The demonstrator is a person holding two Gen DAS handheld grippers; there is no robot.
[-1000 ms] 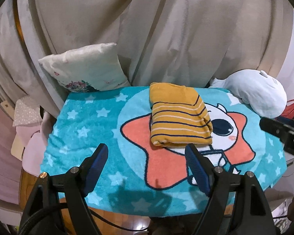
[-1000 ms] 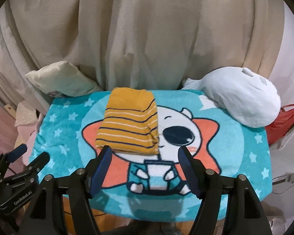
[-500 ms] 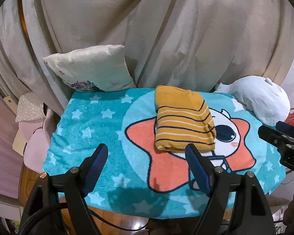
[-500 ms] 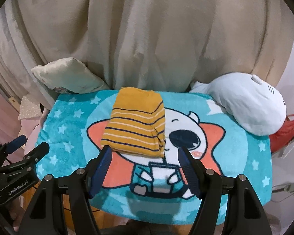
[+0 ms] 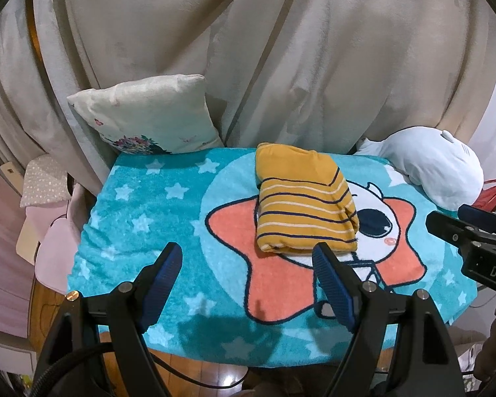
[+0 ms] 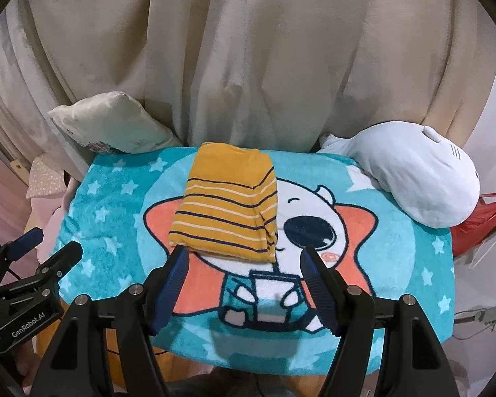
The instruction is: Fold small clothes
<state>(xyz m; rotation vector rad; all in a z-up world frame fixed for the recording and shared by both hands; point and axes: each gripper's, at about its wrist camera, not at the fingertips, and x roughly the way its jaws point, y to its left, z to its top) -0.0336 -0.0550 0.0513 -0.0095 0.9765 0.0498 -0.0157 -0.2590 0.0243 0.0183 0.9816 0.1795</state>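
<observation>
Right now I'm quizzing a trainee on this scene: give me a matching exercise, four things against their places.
1. striped top
2. floral pillow
3. white plush
4. left hand-held gripper

A. far right corner
B. far left corner
C. open, above the towel's near edge
D. folded, mid-towel

Pairs: 1-D, 2-B, 3-A, 4-C

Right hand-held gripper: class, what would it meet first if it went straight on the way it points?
Probably the folded striped shirt, near its front edge, which lies just ahead of the open right hand-held gripper; depth is uncertain.
</observation>
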